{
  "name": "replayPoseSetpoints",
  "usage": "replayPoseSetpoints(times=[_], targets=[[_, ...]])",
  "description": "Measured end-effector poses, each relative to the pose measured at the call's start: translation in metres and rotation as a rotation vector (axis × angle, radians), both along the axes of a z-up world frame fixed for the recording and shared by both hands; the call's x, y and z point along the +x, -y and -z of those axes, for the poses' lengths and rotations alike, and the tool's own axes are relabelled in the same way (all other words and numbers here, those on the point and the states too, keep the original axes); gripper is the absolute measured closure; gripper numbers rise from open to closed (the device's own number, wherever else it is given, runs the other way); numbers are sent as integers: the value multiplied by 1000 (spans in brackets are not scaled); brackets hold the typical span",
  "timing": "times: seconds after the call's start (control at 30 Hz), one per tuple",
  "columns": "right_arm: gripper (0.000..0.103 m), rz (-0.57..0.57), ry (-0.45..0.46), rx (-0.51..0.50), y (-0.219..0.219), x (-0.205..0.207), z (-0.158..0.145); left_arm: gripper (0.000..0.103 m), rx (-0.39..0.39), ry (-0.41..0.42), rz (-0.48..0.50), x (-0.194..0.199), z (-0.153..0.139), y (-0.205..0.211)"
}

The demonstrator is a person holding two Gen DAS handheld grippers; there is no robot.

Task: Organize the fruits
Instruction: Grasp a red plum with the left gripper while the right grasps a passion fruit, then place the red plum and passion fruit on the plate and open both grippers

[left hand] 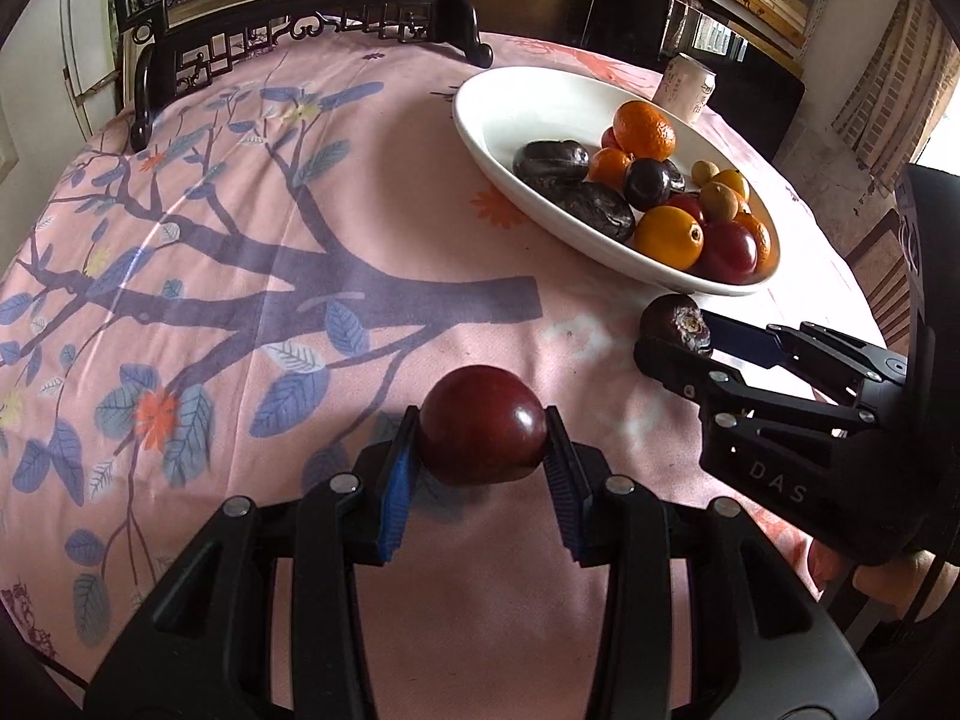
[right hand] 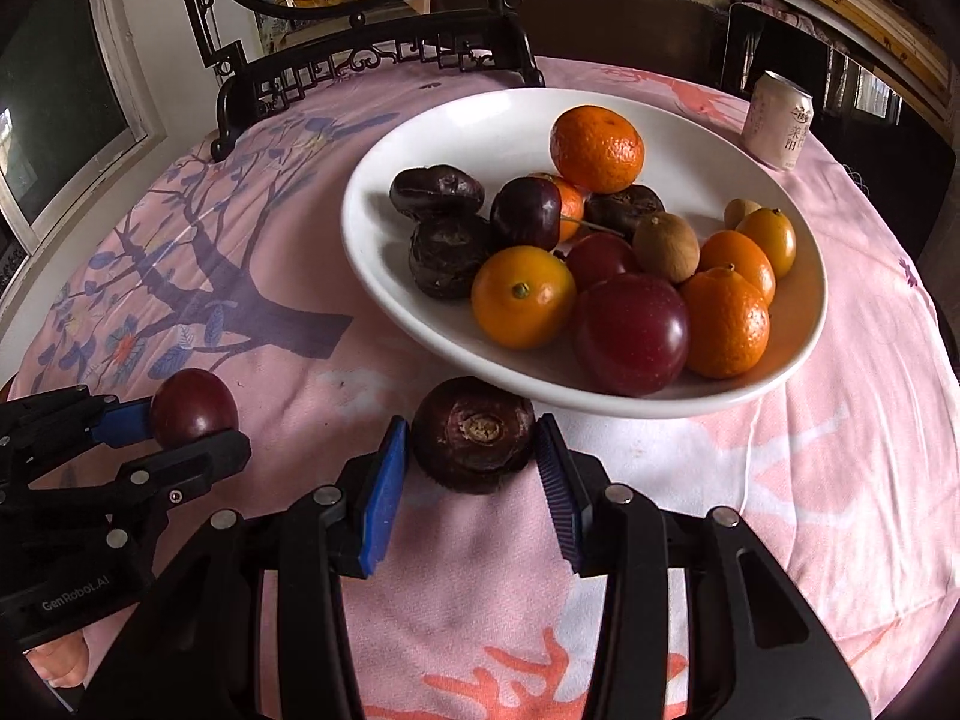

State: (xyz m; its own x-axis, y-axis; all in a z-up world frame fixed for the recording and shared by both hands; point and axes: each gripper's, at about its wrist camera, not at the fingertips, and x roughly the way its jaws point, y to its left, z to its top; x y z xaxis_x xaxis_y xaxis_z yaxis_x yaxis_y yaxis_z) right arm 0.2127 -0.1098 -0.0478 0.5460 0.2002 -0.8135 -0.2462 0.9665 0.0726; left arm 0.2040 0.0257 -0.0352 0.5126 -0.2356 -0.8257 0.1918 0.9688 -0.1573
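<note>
- The left gripper is clamped on a smooth dark red plum, held over the tabletop well short of the white bowl.
- The right gripper grips a dark brown water chestnut, just beside the near rim of the white bowl.
- Inside the white bowl lie mandarins, kumquats, a longan, red plums and more dark water chestnuts, all mixed together.
- A drink can stands beyond the white bowl.
- Judgement: two fruits are out and in hand, neither set down; most of the sorting is left.
</note>
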Motion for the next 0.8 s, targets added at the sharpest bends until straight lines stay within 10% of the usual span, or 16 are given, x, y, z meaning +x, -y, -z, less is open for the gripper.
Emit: replayPoseSetpoints(times=[0.8], targets=[[63, 54, 204, 91, 71, -53, -67, 63, 71, 94, 36, -3, -54, 51]])
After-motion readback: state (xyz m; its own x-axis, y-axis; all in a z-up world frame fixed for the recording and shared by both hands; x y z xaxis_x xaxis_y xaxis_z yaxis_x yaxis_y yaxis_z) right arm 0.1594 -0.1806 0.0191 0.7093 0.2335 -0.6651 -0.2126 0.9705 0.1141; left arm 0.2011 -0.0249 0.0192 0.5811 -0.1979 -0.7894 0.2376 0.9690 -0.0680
